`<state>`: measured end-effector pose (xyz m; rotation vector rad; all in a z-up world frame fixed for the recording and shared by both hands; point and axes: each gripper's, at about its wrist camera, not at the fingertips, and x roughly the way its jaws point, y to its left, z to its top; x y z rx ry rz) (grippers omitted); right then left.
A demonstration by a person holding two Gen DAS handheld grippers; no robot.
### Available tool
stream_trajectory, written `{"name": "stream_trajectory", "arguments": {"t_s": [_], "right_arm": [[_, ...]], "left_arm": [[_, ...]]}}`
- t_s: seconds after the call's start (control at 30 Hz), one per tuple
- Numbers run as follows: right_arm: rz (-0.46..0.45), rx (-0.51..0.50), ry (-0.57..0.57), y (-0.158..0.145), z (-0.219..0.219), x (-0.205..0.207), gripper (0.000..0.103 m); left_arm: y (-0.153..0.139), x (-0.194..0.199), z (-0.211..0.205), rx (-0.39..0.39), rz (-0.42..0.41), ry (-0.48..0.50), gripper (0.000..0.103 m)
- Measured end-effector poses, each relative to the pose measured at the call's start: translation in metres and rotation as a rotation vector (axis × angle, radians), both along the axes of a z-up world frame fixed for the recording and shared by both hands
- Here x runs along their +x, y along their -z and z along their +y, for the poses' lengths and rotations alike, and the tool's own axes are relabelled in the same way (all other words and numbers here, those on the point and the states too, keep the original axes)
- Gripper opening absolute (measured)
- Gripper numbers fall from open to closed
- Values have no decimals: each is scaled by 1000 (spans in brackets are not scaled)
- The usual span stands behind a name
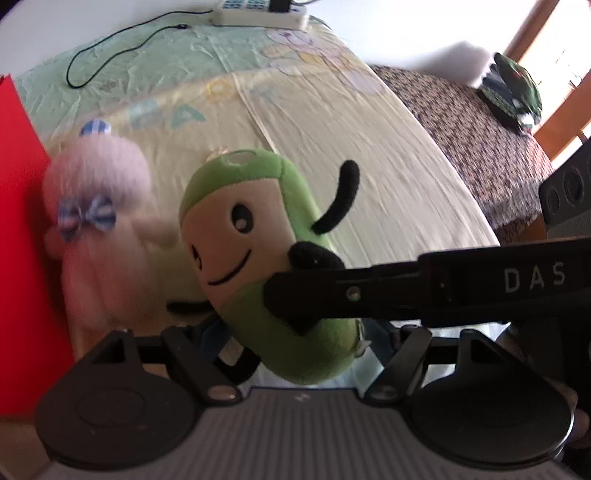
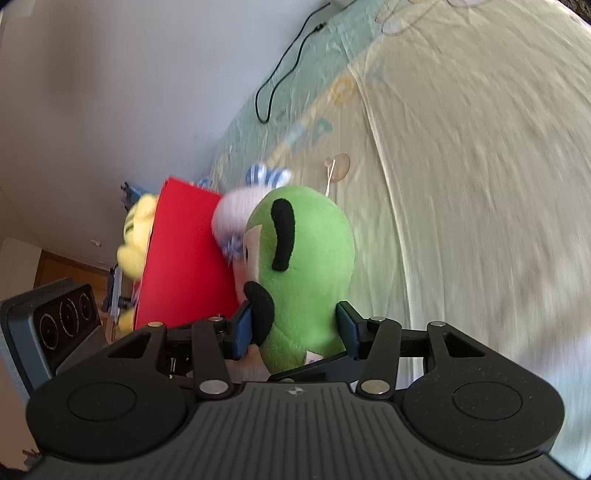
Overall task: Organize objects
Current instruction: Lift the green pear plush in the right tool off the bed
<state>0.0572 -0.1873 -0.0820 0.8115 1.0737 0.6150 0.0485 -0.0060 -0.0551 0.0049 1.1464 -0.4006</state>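
A green plush toy (image 2: 306, 266) with a cream face and black arms is held above the bed. My right gripper (image 2: 295, 328) is shut on its lower body, a blue pad on each side. In the left wrist view the same green plush (image 1: 258, 236) sits close in front, and the right gripper's black finger (image 1: 369, 295) presses into it from the right. My left gripper's own fingertips are hidden behind the plush. A pink plush with a blue checked bow (image 1: 96, 221) leans against a red box (image 1: 22, 240). A yellow plush (image 2: 135, 236) sits behind the red box (image 2: 184, 258).
The bed has a pale yellow and green sheet (image 1: 351, 140) with a black cable (image 1: 110, 48) and a white power strip (image 1: 258, 14) at its far end. A brown patterned blanket (image 1: 472, 136) carries a dark green item (image 1: 517, 88). A wall (image 2: 129, 74) runs along the bed's side.
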Motion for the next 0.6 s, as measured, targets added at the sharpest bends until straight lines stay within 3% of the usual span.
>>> {"name": "stream_trajectory", "arguments": {"t_s": [0.23,0.6], "right_arm": [[22,-5,-48,-1,8,-27,53],[37,-14,-166,-5,42,-46,58]], "left_arm": [[1,-32,6,-7,19,25,74],[3,-62,37,-24,41,-29,74]]}}
